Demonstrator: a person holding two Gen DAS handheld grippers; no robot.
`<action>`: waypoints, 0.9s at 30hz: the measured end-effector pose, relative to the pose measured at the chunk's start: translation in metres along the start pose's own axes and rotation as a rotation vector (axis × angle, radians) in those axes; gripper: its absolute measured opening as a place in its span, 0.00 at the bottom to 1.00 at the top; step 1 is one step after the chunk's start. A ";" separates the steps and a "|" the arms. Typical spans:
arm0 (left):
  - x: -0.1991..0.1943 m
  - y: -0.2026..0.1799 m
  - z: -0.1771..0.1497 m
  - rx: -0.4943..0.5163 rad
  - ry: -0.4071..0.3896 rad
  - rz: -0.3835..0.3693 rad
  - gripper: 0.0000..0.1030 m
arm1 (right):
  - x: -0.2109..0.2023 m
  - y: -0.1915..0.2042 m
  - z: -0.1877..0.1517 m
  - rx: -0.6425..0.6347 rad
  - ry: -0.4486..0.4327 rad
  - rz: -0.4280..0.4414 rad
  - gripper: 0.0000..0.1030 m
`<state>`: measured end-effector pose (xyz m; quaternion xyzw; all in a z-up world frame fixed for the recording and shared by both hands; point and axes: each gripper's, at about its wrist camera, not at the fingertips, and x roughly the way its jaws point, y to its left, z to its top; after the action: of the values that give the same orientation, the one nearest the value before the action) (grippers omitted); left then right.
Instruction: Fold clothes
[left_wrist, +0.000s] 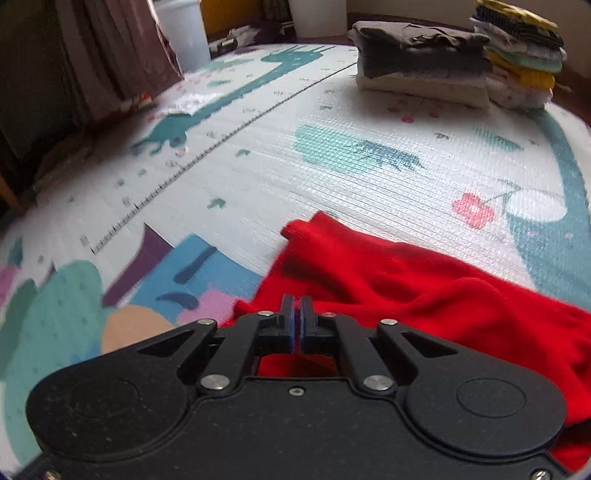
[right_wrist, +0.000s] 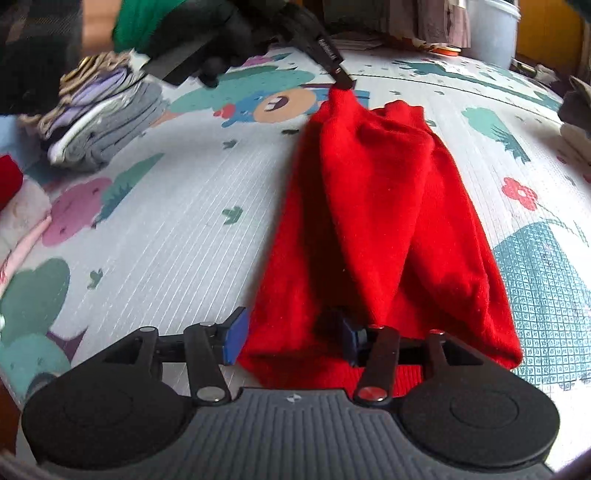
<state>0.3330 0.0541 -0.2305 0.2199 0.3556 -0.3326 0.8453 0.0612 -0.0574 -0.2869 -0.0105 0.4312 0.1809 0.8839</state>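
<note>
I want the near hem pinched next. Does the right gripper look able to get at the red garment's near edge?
Probably yes: the right gripper stands open with the red garment's near edge between its pads, nothing blocking.

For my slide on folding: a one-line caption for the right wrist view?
Open right gripper straddles the red garment's near end; left gripper pinches its far corner.

The black two-finger left gripper (left_wrist: 296, 314) points steeply down, its blue-padded jaws pressed together. The black right gripper (right_wrist: 291, 341) also tilts down, jaws apart; a black-gloved hand (right_wrist: 221, 33) with a green sleeve (right_wrist: 144, 20) carries the left one.
</note>
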 end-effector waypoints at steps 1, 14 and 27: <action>0.000 0.002 -0.001 -0.009 -0.003 -0.010 0.00 | -0.002 0.001 0.000 0.002 0.004 0.005 0.51; 0.022 -0.025 -0.026 0.189 0.051 0.165 0.04 | -0.009 0.000 0.001 -0.040 0.016 0.040 0.49; -0.031 0.017 -0.097 -0.800 -0.135 -0.079 0.24 | -0.023 -0.052 0.083 -0.069 -0.247 -0.022 0.41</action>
<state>0.2847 0.1371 -0.2683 -0.1627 0.4089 -0.2140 0.8721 0.1282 -0.0984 -0.2238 -0.0233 0.3126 0.1857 0.9312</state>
